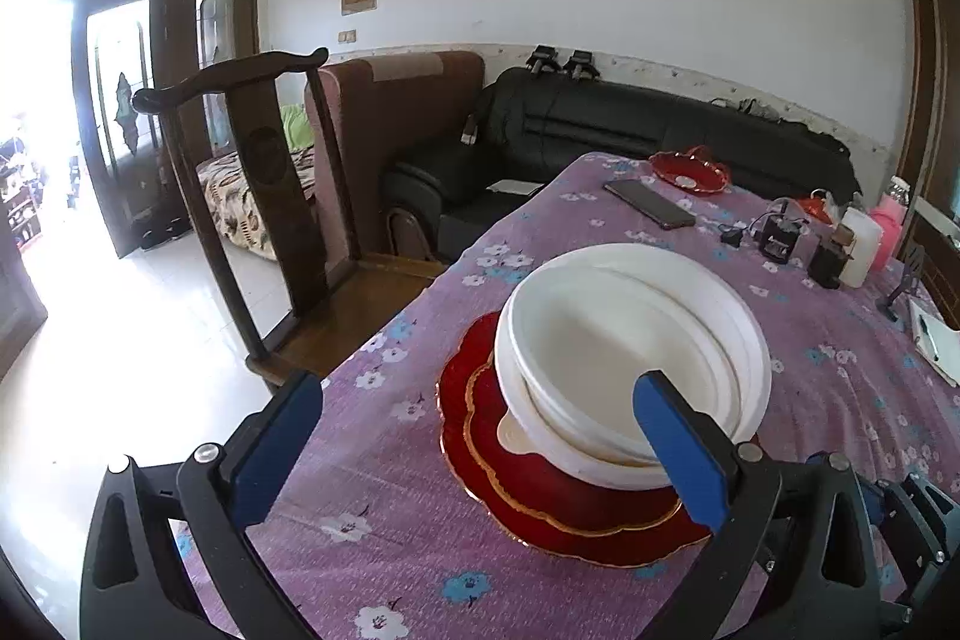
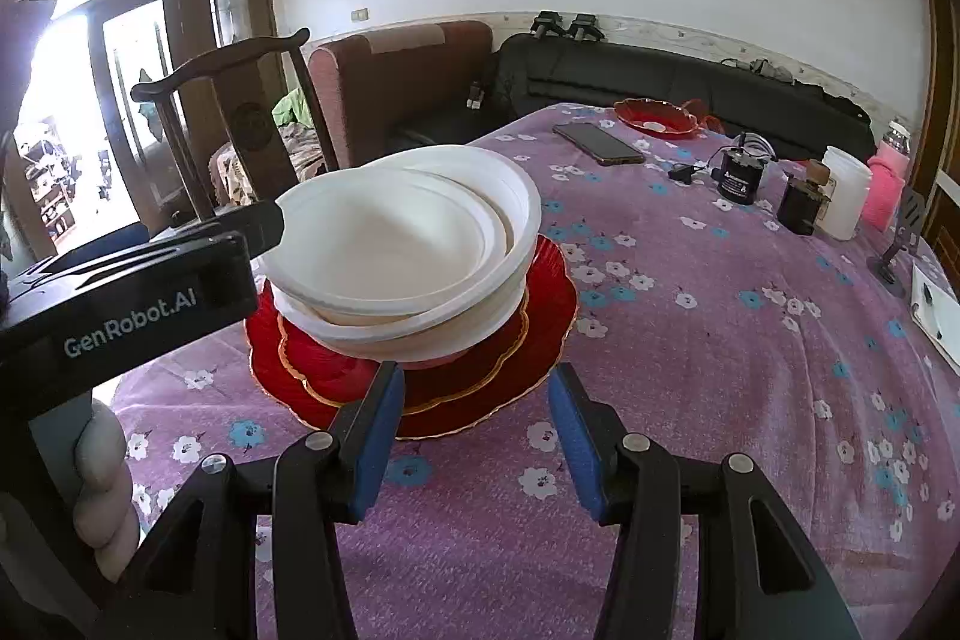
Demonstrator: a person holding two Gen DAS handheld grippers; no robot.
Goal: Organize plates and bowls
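Observation:
A stack of white bowls (image 1: 630, 334) sits on stacked red gold-rimmed plates (image 1: 480, 454) on the purple floral tablecloth (image 1: 390, 490). My left gripper (image 1: 480, 400) is open wide; its right finger (image 1: 678, 436) reaches over the near rim of the top bowl, its left finger stands out to the left over the cloth. In the right wrist view the bowls (image 2: 408, 244) and red plates (image 2: 540, 334) lie just ahead of my right gripper (image 2: 474, 382), which is open and empty above the plates' near edge. The left gripper's body (image 2: 138, 304) shows at the bowls' left rim.
A red dish (image 2: 657, 117), a phone (image 2: 597, 143), a black cylinder (image 2: 739, 178), a white jar (image 2: 845, 199) and a pink bottle (image 2: 887, 184) stand at the table's far side. A notepad (image 2: 939, 316) lies at the right edge. A wooden chair (image 1: 264, 196) stands left of the table.

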